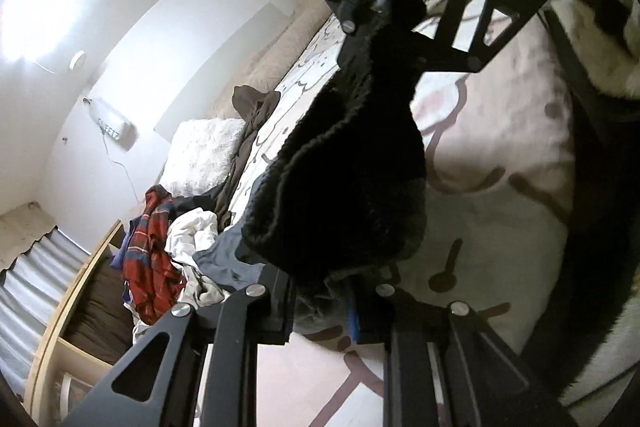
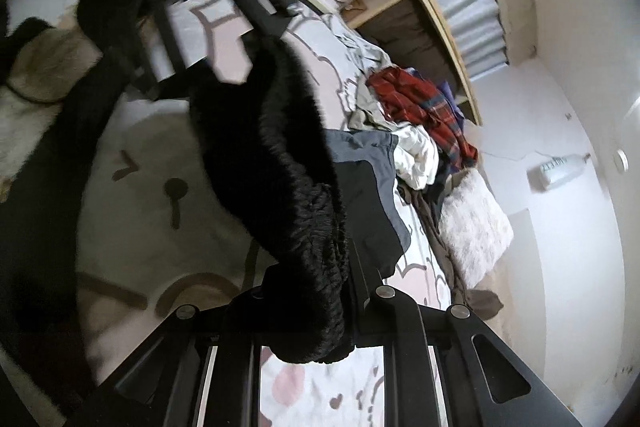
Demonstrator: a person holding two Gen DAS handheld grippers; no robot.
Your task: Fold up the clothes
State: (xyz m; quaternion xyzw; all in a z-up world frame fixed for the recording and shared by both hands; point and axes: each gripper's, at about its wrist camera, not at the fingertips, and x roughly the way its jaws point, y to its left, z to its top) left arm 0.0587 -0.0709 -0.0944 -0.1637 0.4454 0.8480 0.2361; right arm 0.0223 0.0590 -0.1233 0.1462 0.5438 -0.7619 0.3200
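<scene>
Though fuzzy, black knit garment bunched.

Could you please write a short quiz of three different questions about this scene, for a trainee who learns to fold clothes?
1. True or false: the black fuzzy garment lies flat on the patterned bedspread.
2. Multiple choice: which thing is at the far side of the clothes pile? A) red plaid shirt B) a yellow towel C) a green cap
3. Short answer: what do the left gripper and the right gripper hold?

Key:
1. False. It hangs in the air, stretched between the two grippers.
2. A. It lies beside a crumpled white garment.
3. Both are shut on the black fuzzy garment, one at each end.
</scene>
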